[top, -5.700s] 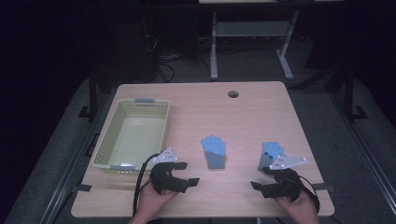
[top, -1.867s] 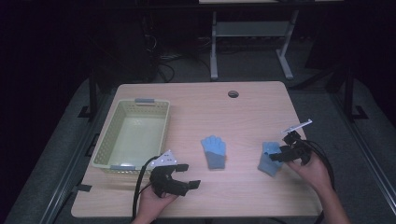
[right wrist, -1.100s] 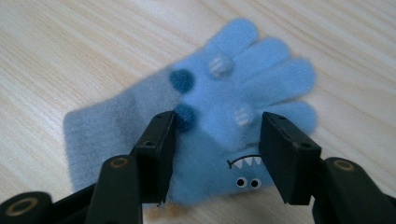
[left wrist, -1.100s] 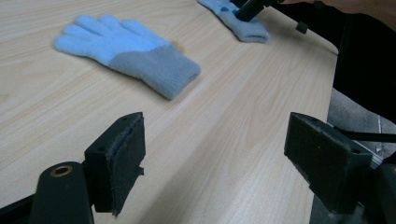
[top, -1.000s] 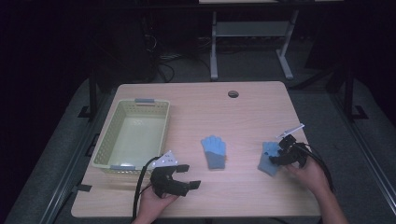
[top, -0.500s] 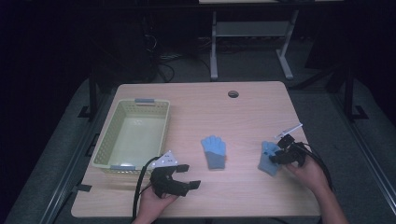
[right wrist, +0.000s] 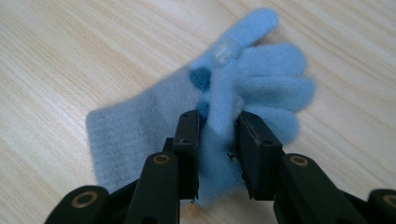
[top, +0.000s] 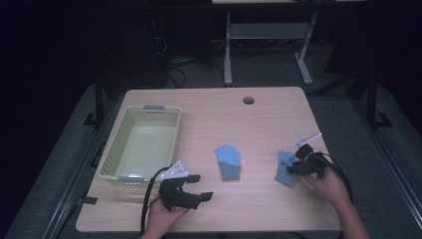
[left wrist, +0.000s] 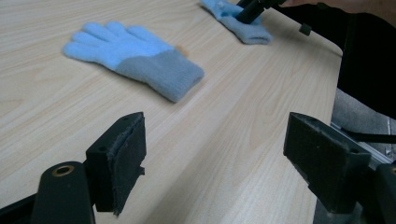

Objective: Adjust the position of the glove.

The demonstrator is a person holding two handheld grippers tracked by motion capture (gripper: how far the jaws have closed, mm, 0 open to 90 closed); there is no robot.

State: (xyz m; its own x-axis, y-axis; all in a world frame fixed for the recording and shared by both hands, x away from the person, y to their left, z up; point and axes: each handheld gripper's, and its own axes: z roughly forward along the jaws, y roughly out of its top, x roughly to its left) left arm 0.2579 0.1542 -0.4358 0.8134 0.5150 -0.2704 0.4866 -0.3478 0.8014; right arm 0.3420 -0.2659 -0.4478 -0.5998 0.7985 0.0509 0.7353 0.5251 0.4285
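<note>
Two light-blue gloves with grey cuffs lie flat on the wooden table. One glove (top: 228, 162) (left wrist: 135, 58) is in the middle. The other glove (top: 286, 168) (right wrist: 261, 79) (left wrist: 240, 23) lies near the right edge. My right gripper (top: 298, 167) (right wrist: 218, 126) comes at it from the right. Its jaws have just been closing and now pinch a raised fold of the glove's palm. My left gripper (top: 196, 186) (left wrist: 215, 154) rests near the front edge, left of the middle glove, open with nothing between its pads.
A pale yellow-green plastic basket (top: 115, 149) stands on the left of the table. A round cable hole (top: 248, 100) sits near the far edge. Bare wood lies between the gloves and the basket. A metal stand (top: 228, 50) is on the floor beyond.
The right hand left the front edge and reached the right glove; over the last second it stays there. The glove's fabric now bunches at the gripper. The left gripper has not moved.
</note>
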